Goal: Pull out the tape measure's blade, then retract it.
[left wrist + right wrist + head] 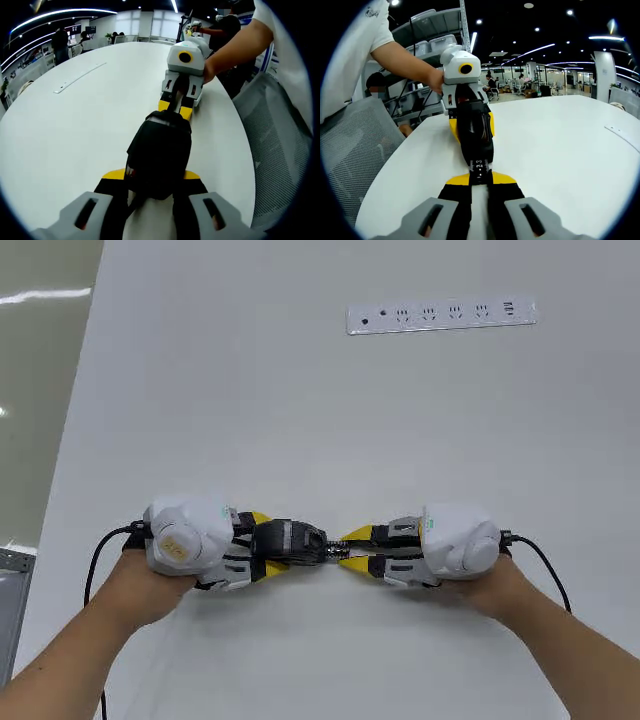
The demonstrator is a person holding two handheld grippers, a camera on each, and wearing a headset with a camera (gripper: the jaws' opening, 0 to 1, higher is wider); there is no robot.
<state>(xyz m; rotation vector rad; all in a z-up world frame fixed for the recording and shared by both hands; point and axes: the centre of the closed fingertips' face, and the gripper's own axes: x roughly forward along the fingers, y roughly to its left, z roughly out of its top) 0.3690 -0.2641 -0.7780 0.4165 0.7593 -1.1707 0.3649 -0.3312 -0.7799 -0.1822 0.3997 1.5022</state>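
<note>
Nearest the head camera, the person's two bare forearms (90, 640) reach over the plain white tabletop (300, 390), each ending in a white-and-grey gripper with yellow jaw tips. The left gripper (266, 543) is clamped across the black, rounded plastic tape measure (290, 540), which rests on the table between the two tools. The right gripper (346, 549) is pinched on the tip of the narrow printed steel blade (479, 169). Barely any of it is out of the case, so I judge the pull is just starting.

To do it well, hold the left clamp firm and motionless and draw the right one straight away along the blade's own line — flat, untwisted, low over the table — then ease it back rather than letting it snap.

As for containers, pale plastic bins (432, 42) sit on a metal rack (463, 25) behind the person; what they hold is too dim to tell.
</note>
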